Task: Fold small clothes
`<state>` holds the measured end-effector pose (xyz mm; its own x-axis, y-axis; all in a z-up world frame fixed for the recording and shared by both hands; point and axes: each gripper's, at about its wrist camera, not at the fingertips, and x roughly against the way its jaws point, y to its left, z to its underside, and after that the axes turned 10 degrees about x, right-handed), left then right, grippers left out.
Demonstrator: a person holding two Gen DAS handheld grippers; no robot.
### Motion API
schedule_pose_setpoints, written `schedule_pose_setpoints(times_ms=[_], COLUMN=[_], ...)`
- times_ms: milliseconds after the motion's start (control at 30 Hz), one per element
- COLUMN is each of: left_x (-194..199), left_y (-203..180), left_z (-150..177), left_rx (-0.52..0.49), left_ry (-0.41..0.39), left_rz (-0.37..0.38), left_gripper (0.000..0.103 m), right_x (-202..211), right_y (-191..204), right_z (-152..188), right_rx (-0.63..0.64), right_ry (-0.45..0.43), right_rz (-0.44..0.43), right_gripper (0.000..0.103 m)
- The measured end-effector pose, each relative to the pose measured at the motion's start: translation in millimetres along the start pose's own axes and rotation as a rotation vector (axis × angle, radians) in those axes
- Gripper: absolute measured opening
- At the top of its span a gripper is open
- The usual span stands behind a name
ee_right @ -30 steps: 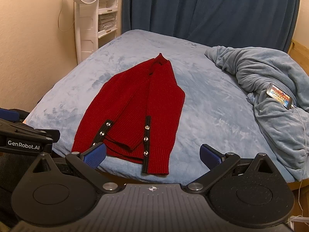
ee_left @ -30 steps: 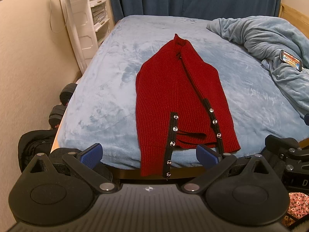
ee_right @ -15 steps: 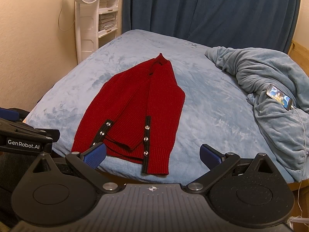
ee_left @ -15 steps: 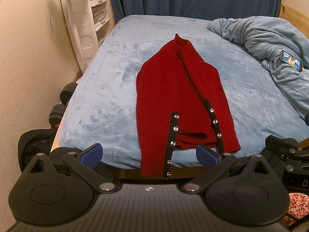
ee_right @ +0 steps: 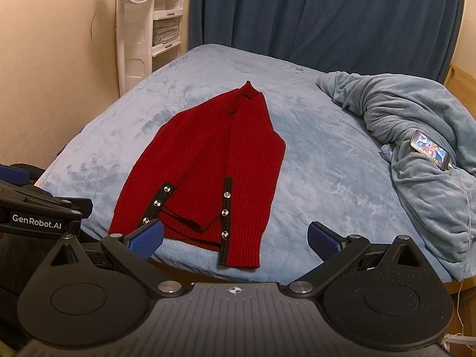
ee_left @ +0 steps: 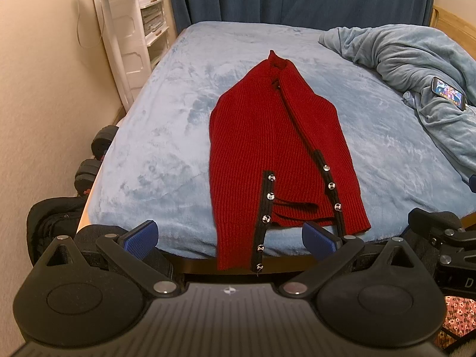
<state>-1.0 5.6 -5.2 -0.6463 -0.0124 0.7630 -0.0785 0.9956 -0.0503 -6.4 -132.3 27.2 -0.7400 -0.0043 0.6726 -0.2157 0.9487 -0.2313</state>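
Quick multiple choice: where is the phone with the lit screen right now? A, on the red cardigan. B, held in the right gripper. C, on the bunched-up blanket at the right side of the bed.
C: the phone rests on the rumpled blanket, apart from the red cardigan.

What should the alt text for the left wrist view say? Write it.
A red knit cardigan with black button bands lies flat on a blue bed, one corner hanging over the near edge. The open left gripper hovers before it, holding nothing.

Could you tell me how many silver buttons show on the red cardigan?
8 in the left wrist view: five down the left black placket, three on the right placket. Folds may hide more.
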Motion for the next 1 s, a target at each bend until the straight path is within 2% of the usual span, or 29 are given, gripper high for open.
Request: schedule_pose_setpoints(times_ms=[667,1000], left_x=[-5.9,-21.9], left_y=[2.6,6.9], left_z=[7.1,-3.3], left_rx=[0.003,0.02], left_ry=[0.011,0.062], left_rz=[0.0,0.001], left_gripper=[0.103,0.103], right_x=[-0.9,-14.4], right_y=[1.6,-10.0], right_z=[0.8,-2.5], right_rx=[0.001,-0.016], right_ry=[0.004,0.016], right_rz=[-0.002,-0.016], right_gripper=[0.102,0.102])
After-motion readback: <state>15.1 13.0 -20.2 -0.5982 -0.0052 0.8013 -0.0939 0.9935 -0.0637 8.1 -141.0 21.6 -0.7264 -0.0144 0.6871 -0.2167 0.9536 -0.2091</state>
